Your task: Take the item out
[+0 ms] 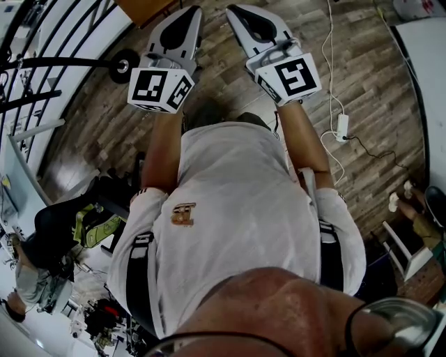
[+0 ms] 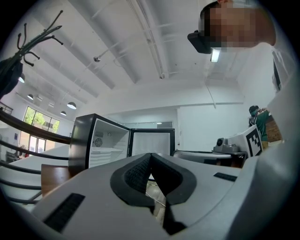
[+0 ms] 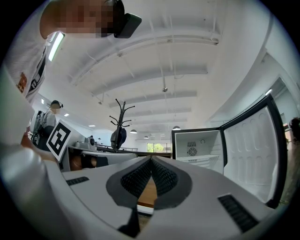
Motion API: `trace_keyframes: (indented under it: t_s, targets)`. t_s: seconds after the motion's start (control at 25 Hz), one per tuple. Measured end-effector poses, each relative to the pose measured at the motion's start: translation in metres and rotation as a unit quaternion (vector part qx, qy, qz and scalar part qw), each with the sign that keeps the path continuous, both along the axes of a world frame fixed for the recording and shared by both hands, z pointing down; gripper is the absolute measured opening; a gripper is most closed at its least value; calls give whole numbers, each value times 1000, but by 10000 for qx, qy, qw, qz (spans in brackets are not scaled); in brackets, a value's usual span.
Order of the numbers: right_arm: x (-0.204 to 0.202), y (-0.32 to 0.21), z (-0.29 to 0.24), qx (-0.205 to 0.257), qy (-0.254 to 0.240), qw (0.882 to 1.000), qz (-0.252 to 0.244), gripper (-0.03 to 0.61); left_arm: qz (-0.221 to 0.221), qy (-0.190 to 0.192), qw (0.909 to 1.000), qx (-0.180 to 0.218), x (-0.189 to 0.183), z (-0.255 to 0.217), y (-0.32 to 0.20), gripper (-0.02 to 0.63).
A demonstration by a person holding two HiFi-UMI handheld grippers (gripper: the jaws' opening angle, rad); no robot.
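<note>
A small black fridge (image 2: pixel 101 140) stands with its door (image 2: pixel 152 140) swung wide; its white inside shows bare shelves and no item that I can make out. In the right gripper view the same fridge (image 3: pixel 197 150) is right of centre, its door (image 3: pixel 253 154) further right. My left gripper (image 2: pixel 150 154) is shut with nothing between its pads, some way from the fridge. My right gripper (image 3: pixel 151 158) is likewise shut and empty. In the head view both grippers, left (image 1: pixel 189 10) and right (image 1: pixel 234 8), are held out side by side in front of my chest, over the wooden floor.
A coat rack (image 3: pixel 121 122) stands behind a long counter (image 3: pixel 101 154). A white power strip (image 1: pixel 342 127) with a trailing cable lies on the floor at right, and a wooden table corner (image 1: pixel 143 8) is ahead. A black railing (image 1: pixel 42 63) runs along the left. Other people are nearby.
</note>
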State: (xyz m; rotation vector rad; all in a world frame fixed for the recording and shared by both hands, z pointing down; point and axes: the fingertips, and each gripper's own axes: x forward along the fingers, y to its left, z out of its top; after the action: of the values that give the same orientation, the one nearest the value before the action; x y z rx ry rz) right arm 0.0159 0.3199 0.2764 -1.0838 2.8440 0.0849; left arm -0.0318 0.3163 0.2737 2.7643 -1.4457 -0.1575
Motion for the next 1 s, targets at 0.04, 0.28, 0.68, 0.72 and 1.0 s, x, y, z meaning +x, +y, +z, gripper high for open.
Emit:
trace_keyframes:
  t_s: [0.04,0.28,0.68,0.72,1.0]
  targets:
    - [1,-4,0,4,0,10000,-1,32,-8,-6,10000,9,1,0,-3,18]
    - [1,-35,2,35,67,10000,53,32,-34,-28,10000,28,-1,3,-33,18]
    - [-18,-131,3,97,291,9993,199,32,89,-14,9998,202,-12,4,-131,18]
    - [-20,-144,4,99,301,9993,219,32,103,-9,9998,196,-13,5,-145,18]
    - [-32,-239,12,-36,353,9985,417,32,268,-44,9996,116,-22,11,-238,18]
